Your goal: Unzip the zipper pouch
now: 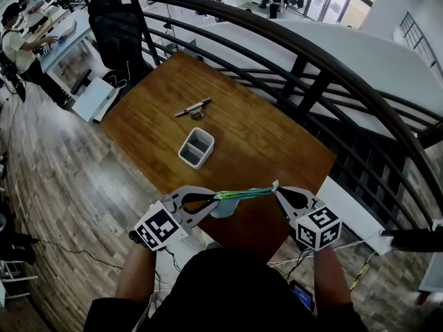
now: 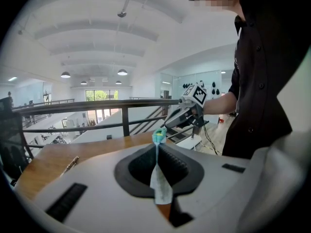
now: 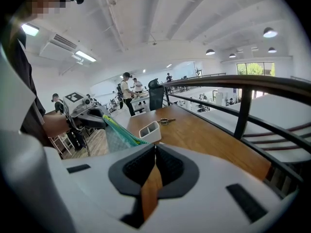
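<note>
A dark curved railing point(image 1: 325, 61) rims the brown wooden tabletop point(image 1: 277, 144). Above its near edge, a pale zipper pouch point(image 1: 242, 194) with a teal zip stretches between the left tongs point(image 1: 216, 198) and right tongs point(image 1: 276, 188), each clamped on one end. Farther off sit a white two-compartment tray point(image 1: 196, 147) and a slim metal clip point(image 1: 192, 108).
</note>
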Available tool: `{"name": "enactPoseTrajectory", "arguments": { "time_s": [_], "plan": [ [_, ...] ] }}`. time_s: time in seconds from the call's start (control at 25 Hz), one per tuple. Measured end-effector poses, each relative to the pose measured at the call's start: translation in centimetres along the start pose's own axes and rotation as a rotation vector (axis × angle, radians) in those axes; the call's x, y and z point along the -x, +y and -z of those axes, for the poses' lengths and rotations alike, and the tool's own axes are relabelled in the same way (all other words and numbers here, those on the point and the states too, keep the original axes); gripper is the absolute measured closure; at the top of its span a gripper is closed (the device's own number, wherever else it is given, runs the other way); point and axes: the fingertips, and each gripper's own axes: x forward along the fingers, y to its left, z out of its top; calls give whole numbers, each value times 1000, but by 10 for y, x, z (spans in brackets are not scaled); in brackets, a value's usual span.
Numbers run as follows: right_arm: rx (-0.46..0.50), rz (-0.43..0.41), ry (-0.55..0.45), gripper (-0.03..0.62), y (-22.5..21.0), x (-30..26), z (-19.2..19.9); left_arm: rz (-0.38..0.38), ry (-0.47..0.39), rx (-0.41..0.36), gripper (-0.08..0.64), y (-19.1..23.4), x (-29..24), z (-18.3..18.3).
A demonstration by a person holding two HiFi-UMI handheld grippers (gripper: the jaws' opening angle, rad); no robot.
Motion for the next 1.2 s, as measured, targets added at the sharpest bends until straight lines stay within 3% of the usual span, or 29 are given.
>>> {"name": "enactPoseTrajectory", "arguments": {
  "time_s": [0.32, 0.68, 0.72, 0.76, 0.84, 0.92, 1.04, 1.2],
  "plan": [
    [-18, 40, -40, 589, -11, -6, -11, -49, -26, 23, 537, 22, -11, 0],
    [-28, 74, -97, 589, -23, -5, -25, -188, -63, 59, 535, 46, -23, 0],
    [-28, 78, -104, 576, -25, -6, -27, -202, -55, 56, 535, 48, -24, 1],
    [-31, 77, -111, 523, -26, -7, -29, -212, -44, 53, 532, 49, -26, 3],
    [-43, 62, -125, 437, -25, -9, -32, -215, -34, 64, 447, 48, -27, 7],
    [-49, 36, -133, 440, -20, -11, -34, -202, -53, 116, 376, 49, -25, 10],
    [-24, 19, -128, 447, -13, -9, -30, -210, -77, 192, 357, 51, -18, 17],
    [-16, 36, -120, 457, -14, -5, -22, -257, -114, 223, 357, 55, -2, 16]
  ]
}}
